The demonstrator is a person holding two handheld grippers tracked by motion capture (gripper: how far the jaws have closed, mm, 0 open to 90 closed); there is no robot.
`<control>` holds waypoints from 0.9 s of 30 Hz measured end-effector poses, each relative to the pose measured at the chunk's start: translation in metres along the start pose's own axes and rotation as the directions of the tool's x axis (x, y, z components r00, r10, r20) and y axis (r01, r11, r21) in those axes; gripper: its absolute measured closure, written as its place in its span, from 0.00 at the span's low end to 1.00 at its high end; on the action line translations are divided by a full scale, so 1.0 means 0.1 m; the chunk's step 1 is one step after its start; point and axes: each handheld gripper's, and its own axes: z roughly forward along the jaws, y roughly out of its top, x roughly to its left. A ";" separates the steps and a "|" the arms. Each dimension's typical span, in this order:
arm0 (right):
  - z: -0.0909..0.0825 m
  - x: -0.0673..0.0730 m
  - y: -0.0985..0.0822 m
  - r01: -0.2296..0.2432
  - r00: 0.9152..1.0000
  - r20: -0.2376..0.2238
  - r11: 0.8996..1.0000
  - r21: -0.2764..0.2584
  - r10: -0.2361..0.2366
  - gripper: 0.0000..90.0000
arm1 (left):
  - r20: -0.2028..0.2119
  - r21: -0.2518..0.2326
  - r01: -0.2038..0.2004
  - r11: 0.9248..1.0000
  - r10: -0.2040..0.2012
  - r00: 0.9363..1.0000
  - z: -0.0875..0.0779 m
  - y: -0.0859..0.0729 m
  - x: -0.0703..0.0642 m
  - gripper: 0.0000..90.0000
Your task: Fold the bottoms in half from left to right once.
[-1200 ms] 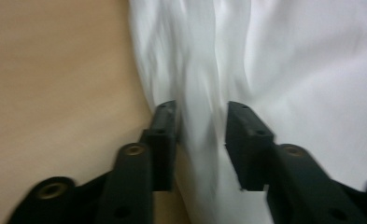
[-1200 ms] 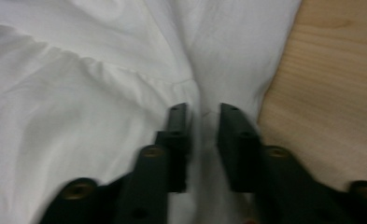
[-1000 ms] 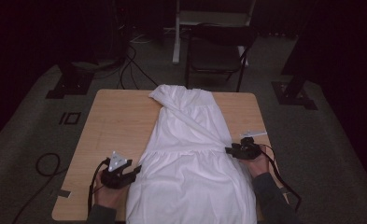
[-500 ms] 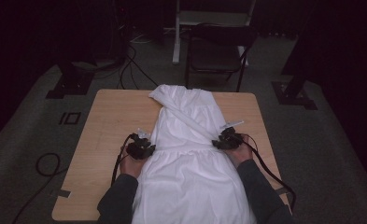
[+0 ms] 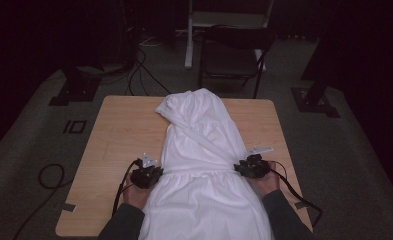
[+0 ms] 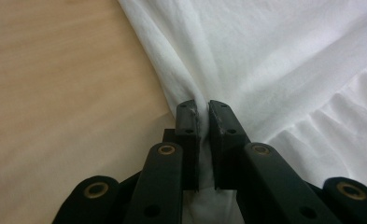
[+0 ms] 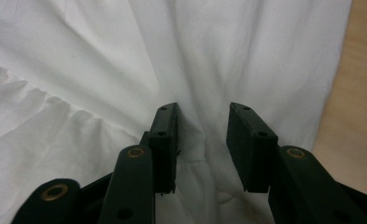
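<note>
A white dress lies lengthwise on the wooden table, its gathered waist seam running between my two grippers. My left gripper sits at the dress's left edge by the waist. Its jaws have just been closing, and in the left gripper view they pinch a fold of the dress between the fingertips. My right gripper is at the dress's right edge. Its jaws have also been closing but still stand apart, with cloth bunched between them and not pressed.
Bare wood lies on both sides of the dress. A dark chair stands beyond the table's far edge. Stand bases and cables lie on the floor around the table.
Both hands moved up from the near corners to the dress's waist edges. The left jaws closed onto a fold of cloth. The right jaws narrowed around the cloth.
</note>
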 end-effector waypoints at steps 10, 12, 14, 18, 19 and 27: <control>0.07 0.13 0.40 0.094 0.993 -0.067 0.995 0.012 -0.093 0.51 | -0.013 -0.022 -0.015 1.000 0.015 1.000 -0.03 -0.06 -0.03 0.85; 0.15 0.17 0.58 0.120 0.990 -0.074 0.993 0.000 -0.120 0.51 | -0.018 -0.020 -0.016 1.000 0.015 1.000 -0.03 -0.06 -0.02 0.82; 0.20 0.20 0.67 0.133 0.988 -0.084 0.991 -0.007 -0.133 0.51 | -0.020 -0.023 -0.015 1.000 0.015 1.000 -0.03 -0.06 -0.02 0.79; 0.49 0.41 1.05 0.223 0.969 -0.106 0.975 -0.004 -0.223 0.51 | -0.041 -0.035 -0.006 0.999 0.004 0.999 -0.01 -0.06 -0.01 0.68; 0.55 0.45 1.10 0.234 0.967 -0.107 0.972 0.000 -0.232 0.51 | -0.042 -0.037 0.002 0.999 -0.004 0.999 -0.01 -0.07 0.00 0.65; 0.69 0.49 1.26 0.253 0.965 -0.074 0.967 0.026 -0.251 0.99 | -0.043 -0.049 0.009 0.999 -0.011 0.999 -0.02 -0.08 0.00 0.54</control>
